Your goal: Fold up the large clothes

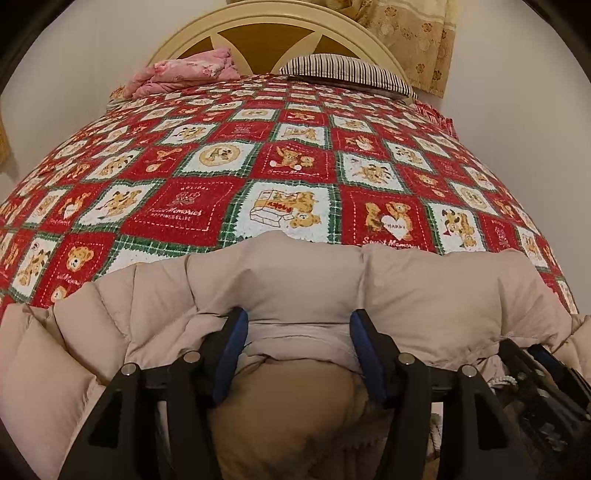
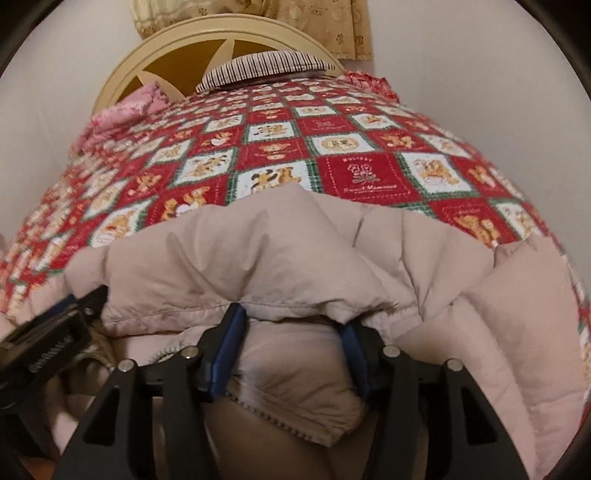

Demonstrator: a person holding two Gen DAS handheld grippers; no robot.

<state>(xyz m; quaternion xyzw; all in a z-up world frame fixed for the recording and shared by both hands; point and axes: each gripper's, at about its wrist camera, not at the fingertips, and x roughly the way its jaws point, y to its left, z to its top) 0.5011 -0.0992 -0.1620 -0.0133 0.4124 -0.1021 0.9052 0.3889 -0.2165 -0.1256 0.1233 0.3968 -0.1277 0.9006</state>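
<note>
A large beige puffer jacket (image 1: 314,280) lies bunched at the near edge of the bed; it also fills the near part of the right wrist view (image 2: 295,251). My left gripper (image 1: 298,321) has its blue-padded jaws spread wide around a thick fold of the jacket's hem. My right gripper (image 2: 293,317) stands the same way on another part of the hem, next to the zipper edge (image 2: 173,347). Whether either pair of pads presses the fabric is not clear. The right gripper shows at the left wrist view's lower right (image 1: 546,373); the left gripper shows at the right wrist view's left (image 2: 51,332).
The bed carries a red, white and green teddy-bear quilt (image 1: 295,155). A pink folded blanket (image 1: 188,72) and a striped pillow (image 1: 347,72) lie by the round cream headboard (image 1: 266,22). A beige flowered curtain (image 1: 413,33) hangs behind.
</note>
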